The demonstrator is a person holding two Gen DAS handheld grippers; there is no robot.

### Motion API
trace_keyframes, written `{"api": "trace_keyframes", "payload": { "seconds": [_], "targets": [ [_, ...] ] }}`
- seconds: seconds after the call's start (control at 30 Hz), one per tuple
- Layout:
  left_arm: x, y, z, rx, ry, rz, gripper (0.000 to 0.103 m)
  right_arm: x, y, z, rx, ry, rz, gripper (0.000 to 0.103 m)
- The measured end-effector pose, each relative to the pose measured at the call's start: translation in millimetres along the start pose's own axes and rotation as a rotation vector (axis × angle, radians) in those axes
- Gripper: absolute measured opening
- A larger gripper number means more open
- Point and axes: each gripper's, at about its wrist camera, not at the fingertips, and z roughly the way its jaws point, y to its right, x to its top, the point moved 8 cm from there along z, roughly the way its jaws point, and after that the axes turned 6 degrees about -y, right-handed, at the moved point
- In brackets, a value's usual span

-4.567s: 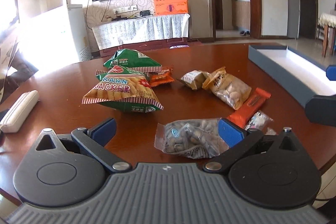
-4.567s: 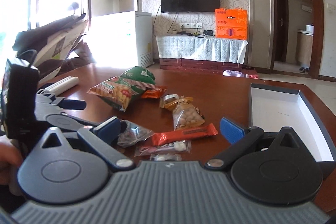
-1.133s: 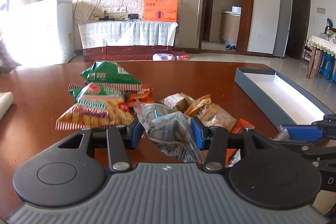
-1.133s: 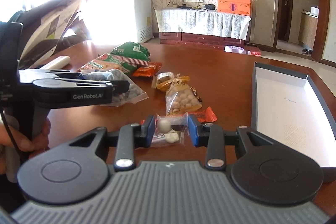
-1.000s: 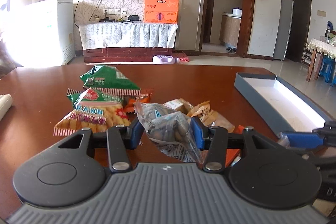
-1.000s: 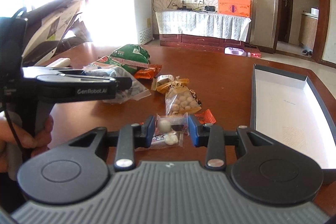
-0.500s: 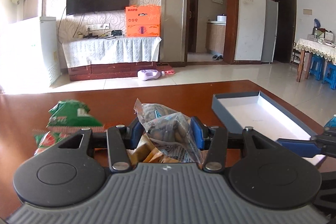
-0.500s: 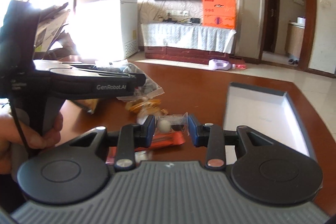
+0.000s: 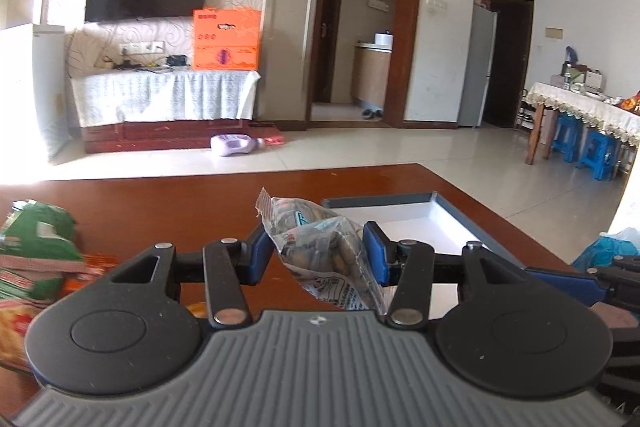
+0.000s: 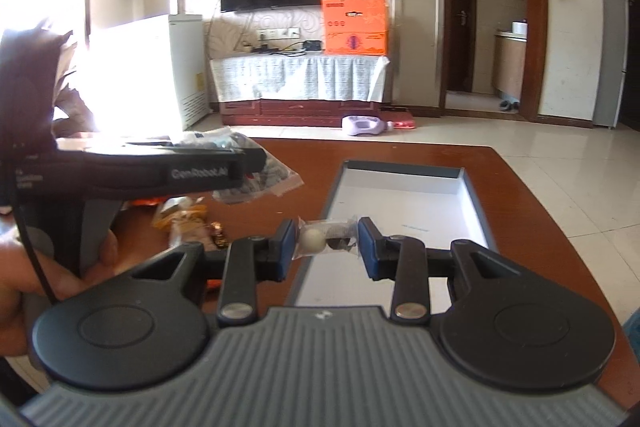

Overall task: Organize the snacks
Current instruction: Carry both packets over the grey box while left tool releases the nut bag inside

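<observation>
The left claw (image 9: 316,253) grips a clear nut bag (image 9: 324,247); the right claw (image 10: 328,243) pinches a small candy packet (image 10: 326,237).

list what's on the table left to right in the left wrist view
green snack bag → clear nut packet held in the left gripper → grey box → right gripper's blue finger

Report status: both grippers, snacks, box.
Left gripper shut on clear nut bag, lifted. Right gripper shut on small clear candy packet, over near end of grey box. Nothing in box; path clear.
</observation>
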Motion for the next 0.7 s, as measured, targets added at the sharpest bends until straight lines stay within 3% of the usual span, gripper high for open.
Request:
{"api": "trace_keyframes", "payload": {
  "seconds": [0.33, 0.7],
  "targets": [
    [3, 49, 33, -0.071, 0.015, 0.033, 0.051, -11, 29, 2, -0.04, -0.007, 0.072, 0.037],
    [2, 62, 71, -0.099, -0.015, 0.048, 0.047, -18, 44, 13, -0.055, -0.039, 0.128, 0.037]
  ]
}}
